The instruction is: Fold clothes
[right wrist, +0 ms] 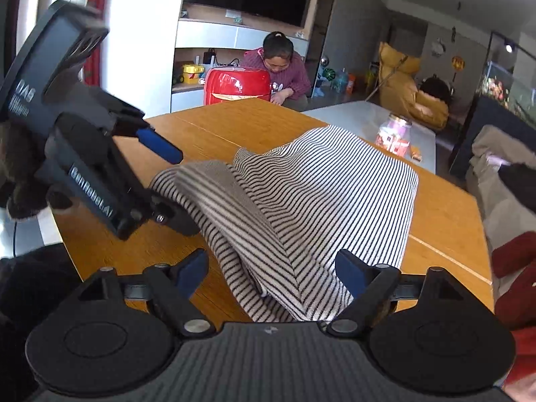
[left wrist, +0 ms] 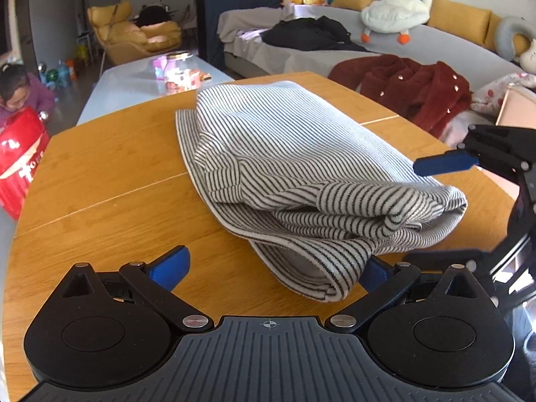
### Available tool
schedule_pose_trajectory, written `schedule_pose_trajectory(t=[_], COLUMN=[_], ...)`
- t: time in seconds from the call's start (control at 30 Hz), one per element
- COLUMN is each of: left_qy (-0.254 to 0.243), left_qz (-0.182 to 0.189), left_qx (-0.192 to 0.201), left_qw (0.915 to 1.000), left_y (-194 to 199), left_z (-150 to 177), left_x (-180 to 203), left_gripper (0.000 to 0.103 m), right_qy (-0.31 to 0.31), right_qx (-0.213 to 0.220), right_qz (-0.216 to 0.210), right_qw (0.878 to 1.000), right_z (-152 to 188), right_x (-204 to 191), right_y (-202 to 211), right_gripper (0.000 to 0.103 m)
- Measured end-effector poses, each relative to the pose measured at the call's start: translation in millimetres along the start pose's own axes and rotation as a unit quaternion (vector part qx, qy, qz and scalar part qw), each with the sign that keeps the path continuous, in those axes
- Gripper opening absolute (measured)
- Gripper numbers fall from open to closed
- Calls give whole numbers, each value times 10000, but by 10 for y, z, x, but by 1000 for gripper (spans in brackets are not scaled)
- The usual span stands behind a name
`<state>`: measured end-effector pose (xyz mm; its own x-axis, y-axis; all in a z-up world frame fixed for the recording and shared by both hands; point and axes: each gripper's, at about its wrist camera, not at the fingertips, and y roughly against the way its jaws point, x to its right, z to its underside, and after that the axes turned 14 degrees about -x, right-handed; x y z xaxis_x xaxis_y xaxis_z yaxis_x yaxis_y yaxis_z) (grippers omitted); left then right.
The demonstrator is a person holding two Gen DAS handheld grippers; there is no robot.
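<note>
A black-and-white striped garment [left wrist: 284, 140] lies folded in a thick bundle on the wooden table [left wrist: 100, 174]. My left gripper [left wrist: 271, 269] is open wide, and the bundle's near corner rests between its blue pads, close to the right one. At the right edge of the left wrist view, my right gripper [left wrist: 445, 164] reaches over the bundle's thick folded end. In the right wrist view the garment [right wrist: 335, 194] runs between the spread pads of my right gripper [right wrist: 271, 273], which do not press on it. The left gripper [right wrist: 159, 144] shows there with its lower finger hidden behind the cloth.
A person in a purple top [right wrist: 281, 67] bends over a red case [right wrist: 238, 83] beyond the table's far edge. A red coat [left wrist: 402, 87] lies on the grey sofa [left wrist: 452, 47]. A pale low table [left wrist: 134, 80] carries a jar.
</note>
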<state>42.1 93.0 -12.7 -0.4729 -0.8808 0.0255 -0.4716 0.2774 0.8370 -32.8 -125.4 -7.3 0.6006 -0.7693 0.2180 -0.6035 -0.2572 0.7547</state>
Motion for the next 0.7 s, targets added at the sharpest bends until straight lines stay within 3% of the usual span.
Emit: schedule_pose_trajectory(t=[0.13,0.33,0.4,0.5,0.6,0.7], left_qy=[162,394,483,677,839,902], left_qz=[111,297,317,385,574,528], left_qx=[17,-59,-66,-34,39,232], left_qw=[9998,9988,9983,9970,9948,9942], left_y=[21,-21,-38,-32,47,220], left_z=[-73,-132,-142,-131,-98,-62], left_x=[-44,-95,-111,-169,-250,-309], left_gripper=[103,103,103,103,103,103], right_qy=[462,882,1039,1112,1165,1198], right_qx=[-121,43,65,-11,-100,-191], right_qz=[337,856,1017,1098,1159,1189], right_qw=[9983,9924,9894,9877,9864,9855], right_z=[8,-197,-253,-261,-261,-251], right_x=[-82,-142,-170,-172,-168,-157], right_y=[-110,-315,-379,-388,-387,-376], right_gripper=[86,85,74,40,36,32])
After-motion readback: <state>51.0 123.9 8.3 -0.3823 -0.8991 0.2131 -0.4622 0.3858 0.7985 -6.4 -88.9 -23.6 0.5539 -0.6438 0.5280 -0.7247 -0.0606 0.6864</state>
